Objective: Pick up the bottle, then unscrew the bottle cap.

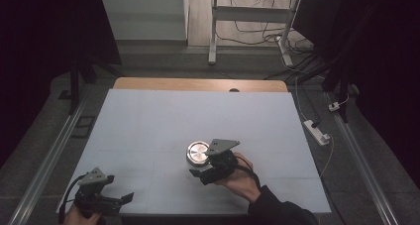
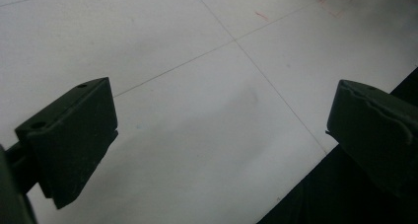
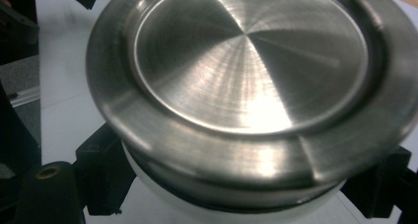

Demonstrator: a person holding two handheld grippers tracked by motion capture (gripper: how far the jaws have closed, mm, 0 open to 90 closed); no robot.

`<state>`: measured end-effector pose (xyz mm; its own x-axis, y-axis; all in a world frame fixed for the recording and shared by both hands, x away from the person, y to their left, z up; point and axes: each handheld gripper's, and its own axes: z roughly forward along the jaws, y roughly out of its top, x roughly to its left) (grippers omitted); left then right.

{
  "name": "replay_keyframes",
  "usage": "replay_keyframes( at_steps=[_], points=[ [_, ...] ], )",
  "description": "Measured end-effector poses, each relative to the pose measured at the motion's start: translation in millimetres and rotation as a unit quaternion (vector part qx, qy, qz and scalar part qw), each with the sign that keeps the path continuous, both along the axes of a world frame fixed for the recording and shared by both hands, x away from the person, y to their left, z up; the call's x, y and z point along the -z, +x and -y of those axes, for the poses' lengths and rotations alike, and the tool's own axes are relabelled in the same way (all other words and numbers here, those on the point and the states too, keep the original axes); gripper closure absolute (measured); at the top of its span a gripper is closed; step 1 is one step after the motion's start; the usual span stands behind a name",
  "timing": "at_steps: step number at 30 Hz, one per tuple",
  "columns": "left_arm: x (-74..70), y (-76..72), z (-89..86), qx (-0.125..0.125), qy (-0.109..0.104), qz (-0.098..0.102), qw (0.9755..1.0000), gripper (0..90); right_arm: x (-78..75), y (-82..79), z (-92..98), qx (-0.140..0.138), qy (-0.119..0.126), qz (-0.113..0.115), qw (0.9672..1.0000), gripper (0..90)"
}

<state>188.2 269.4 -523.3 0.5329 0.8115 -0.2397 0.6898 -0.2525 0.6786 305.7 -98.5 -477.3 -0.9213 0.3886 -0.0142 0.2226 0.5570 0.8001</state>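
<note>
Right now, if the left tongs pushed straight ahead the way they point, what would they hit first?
Probably only the white table mat. The left tongs are open and angled down at bare mat near its front edge; how far off it lies is unclear.

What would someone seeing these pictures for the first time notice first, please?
The eye goes to the shiny round metal lid near the middle of the pale table, its brushed top gleaming in the right gripper view. The right gripper sits against it, a jaw on either side of the white body beneath. The left gripper hangs open over the near left corner.
</note>
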Motion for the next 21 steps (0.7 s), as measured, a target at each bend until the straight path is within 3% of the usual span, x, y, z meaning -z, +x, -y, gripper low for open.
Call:
replay_keyframes(
  at_steps=[14,21],
  points=[
    [-0.1,1.3,0.3,0.000,0.002,-0.005,1.0000,0.0,-0.6,-2.0,1.0,-0.009,0.009,0.002,0.9999,15.0],
    [-5.6,1.2,3.1,0.013,-0.007,0.025,0.9996,0.0,-1.0,-2.6,1.3,-0.009,0.011,-0.001,0.9999,15.0]
  ],
)
